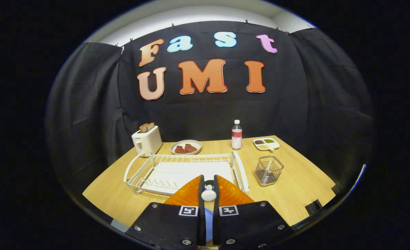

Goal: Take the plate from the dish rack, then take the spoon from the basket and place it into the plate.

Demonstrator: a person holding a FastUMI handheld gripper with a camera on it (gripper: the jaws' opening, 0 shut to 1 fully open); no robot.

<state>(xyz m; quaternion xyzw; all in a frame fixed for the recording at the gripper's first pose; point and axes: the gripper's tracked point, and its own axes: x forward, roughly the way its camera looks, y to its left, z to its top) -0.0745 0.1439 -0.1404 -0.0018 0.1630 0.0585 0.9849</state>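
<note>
Right now I am reading the worktop (pixel 305 187) from the left: a toaster (pixel 145 140) is standing at the far corner, a bowl (pixel 185 147) of reddish pieces is sitting beside it, and the dish rack (pixel 184 170) is lying just ahead of the tool (pixel 208 178) with no plate showing in its slots. The tool's fingers are pressing in on a small white rounded thing, which I am taking for the spoon (pixel 208 195); its long axis seems to be running down away from me, though I cannot tell for sure. A pale blue patch (pixel 208 218) is showing directly beneath the fingers, and I am judging it to be the plate, so the drop looks straight down rather than sideways. Further right, a bottle (pixel 236 134) and a divided dish (pixel 266 143) are standing at the back, and the wire basket (pixel 269 170) is sitting nearer, well apart from the tool
</note>
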